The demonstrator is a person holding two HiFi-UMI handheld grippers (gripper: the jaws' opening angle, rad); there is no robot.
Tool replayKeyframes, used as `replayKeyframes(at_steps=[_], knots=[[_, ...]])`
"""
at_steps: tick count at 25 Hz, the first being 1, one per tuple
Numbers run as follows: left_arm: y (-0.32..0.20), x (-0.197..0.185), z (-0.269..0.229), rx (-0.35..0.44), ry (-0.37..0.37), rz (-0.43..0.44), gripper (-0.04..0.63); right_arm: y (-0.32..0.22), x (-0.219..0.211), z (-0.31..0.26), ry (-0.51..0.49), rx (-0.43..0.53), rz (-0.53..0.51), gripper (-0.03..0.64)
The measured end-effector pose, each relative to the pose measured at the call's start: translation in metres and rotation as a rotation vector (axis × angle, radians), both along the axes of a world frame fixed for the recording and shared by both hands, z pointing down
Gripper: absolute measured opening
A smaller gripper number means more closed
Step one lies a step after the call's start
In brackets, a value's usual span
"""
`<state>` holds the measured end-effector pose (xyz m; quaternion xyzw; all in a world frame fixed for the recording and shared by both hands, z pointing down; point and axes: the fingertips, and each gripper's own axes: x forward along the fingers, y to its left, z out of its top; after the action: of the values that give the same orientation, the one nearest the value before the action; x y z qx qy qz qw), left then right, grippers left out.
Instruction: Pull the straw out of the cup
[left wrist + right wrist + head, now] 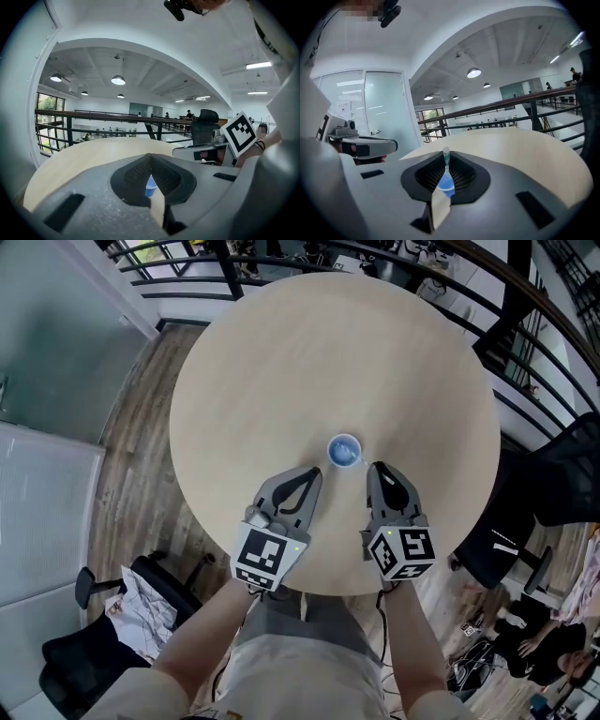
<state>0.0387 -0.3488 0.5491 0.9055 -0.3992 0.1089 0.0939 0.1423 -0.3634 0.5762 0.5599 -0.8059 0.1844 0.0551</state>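
A small blue cup [344, 451] stands on the round pale wooden table [328, 352], a little in front of its middle. In the right gripper view a white straw with green stripes [446, 157] rises from the cup [446, 183] and stands between the jaw tips. My right gripper [377, 468] lies just right of the cup, shut on the straw [446, 161]. My left gripper [312, 474] rests to the cup's near left, jaws shut with nothing between them. In the left gripper view [150, 157] a sliver of the cup [150, 186] shows through the gap below the tips.
The table's near edge runs just under both marker cubes. A black office chair [562, 474] stands at the right and another chair [94, 634] at the lower left. A black railing [281, 259] curves behind the table. A person sits at the bottom right [534, 643].
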Motion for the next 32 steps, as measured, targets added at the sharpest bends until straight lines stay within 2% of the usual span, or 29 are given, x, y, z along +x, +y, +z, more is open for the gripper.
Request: replayKeyframes(at_steps=[12,16,23,28,32], knots=[[0.015,-0.019,-0.081,0.099,0.008,-0.016,0.011,0.031,-0.011,-0.124,-0.026,0.171,-0.026,0.035],[0.022,-0.021,-0.123,0.148,0.033,-0.033,0.011,0.046,-0.012,-0.173,0.004,0.258,-0.048,0.035],[0.039,-0.024,-0.201,0.261,0.060,-0.029,0.011,0.076,-0.013,-0.251,-0.006,0.394,-0.062,0.035],[0.062,-0.025,-0.234,0.351,0.026,-0.010,0.011,0.103,-0.012,-0.285,0.004,0.463,-0.074,0.035],[0.080,-0.025,-0.245,0.366,0.031,0.007,0.011,0.122,-0.009,-0.294,0.014,0.484,-0.079,0.035]])
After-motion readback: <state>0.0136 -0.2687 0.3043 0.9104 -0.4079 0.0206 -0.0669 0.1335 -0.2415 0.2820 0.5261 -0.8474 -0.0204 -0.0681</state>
